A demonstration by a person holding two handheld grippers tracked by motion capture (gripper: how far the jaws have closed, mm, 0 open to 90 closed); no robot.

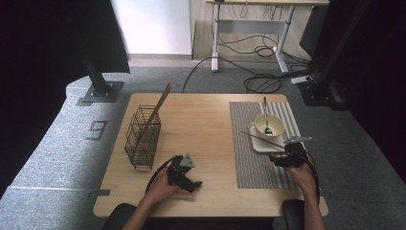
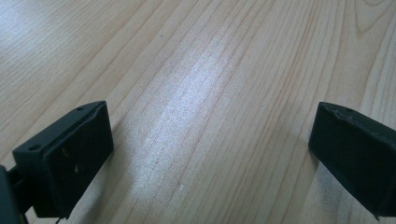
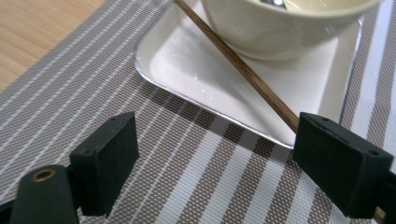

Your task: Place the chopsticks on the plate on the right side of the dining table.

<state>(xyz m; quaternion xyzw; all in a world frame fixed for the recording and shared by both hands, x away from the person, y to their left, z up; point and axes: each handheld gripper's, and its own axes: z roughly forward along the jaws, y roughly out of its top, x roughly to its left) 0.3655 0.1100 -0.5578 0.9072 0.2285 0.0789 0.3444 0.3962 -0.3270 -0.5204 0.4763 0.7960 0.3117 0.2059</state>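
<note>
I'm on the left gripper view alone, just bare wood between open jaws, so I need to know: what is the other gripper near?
Observer: The right gripper faces a white plate on a striped placemat, with its jaws open.
Operator: Anything on the plate?
Observer: A cream bowl with a spoon in it. A brown chopstick also lies across the plate. Its near end runs behind one jaw and is not gripped.
Operator: Where might it go?
Observer: Probably into the wire basket on the left in the high view, where another chopstick leans.
</note>
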